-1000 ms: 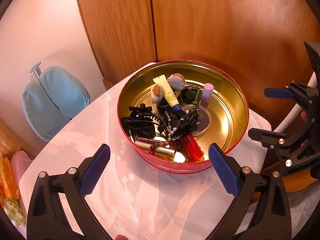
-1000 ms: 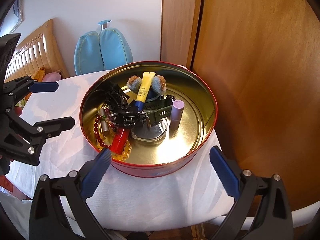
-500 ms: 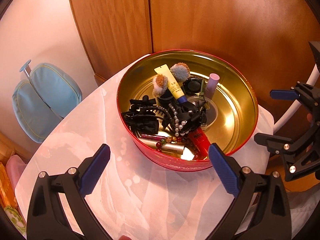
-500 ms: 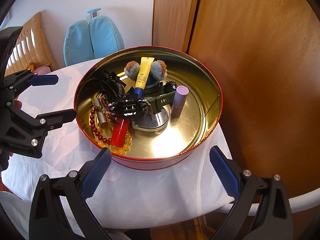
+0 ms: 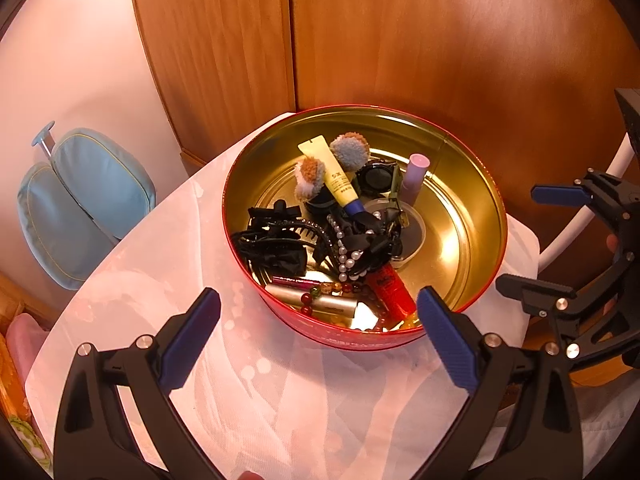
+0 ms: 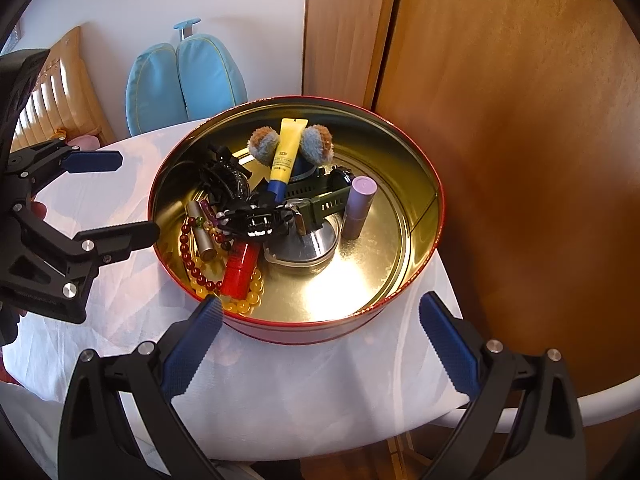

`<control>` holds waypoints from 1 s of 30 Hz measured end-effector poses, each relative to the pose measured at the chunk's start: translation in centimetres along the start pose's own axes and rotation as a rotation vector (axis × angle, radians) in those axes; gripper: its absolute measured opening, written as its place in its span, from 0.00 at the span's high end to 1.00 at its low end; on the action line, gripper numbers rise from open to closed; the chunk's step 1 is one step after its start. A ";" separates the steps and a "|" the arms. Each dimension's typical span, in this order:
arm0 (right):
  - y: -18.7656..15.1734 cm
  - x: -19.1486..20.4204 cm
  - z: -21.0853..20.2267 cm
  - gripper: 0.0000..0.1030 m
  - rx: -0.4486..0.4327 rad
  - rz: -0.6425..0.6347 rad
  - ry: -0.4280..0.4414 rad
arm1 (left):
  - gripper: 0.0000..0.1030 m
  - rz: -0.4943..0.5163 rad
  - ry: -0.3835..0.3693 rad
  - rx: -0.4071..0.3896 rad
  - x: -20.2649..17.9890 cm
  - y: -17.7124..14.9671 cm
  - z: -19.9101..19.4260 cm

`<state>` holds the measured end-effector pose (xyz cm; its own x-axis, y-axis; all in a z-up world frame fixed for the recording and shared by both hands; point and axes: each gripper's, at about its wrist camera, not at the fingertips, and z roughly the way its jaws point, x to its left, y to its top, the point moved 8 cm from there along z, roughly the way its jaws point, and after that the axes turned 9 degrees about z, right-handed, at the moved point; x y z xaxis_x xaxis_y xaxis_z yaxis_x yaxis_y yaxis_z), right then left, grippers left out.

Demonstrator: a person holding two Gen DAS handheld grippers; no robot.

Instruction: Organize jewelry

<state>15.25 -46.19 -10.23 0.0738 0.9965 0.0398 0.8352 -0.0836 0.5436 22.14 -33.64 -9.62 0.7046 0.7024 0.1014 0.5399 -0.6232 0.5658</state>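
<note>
A round red tin (image 5: 476,184) with a gold inside stands on a white-clothed table; it also shows in the right wrist view (image 6: 420,184). It holds a pearl strand (image 5: 344,254), dark red and amber beads (image 6: 192,258), black hair clips (image 5: 276,240), a green-strapped watch (image 6: 328,200), a yellow tube (image 5: 334,176), a red tube (image 6: 240,266), a lilac stick (image 6: 360,208) and pompoms (image 5: 350,152). My left gripper (image 5: 318,330) is open and empty at the tin's near rim. My right gripper (image 6: 320,338) is open and empty in front of the tin.
Wooden cabinet doors (image 5: 360,40) stand right behind the table. A blue padded chair back (image 6: 184,80) is beyond the far side. The white cloth (image 5: 300,400) covers the table in front of the tin. The table edge (image 6: 560,408) curves at the right.
Both grippers have moved closer to the tin, which now looks larger and sits nearer in both views. Both stay open. Nothing in the tin has moved.
</note>
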 end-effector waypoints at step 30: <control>-0.4 0.0 -0.3 0.04 -0.006 0.006 0.005 | 0.07 -0.010 -0.004 0.002 -0.5 0.5 -0.5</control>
<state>14.74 -46.19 -10.21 0.0763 0.9960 0.0471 0.8316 -0.0896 0.5481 21.84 -34.11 -8.92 0.7010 0.7070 0.0930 0.5475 -0.6172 0.5650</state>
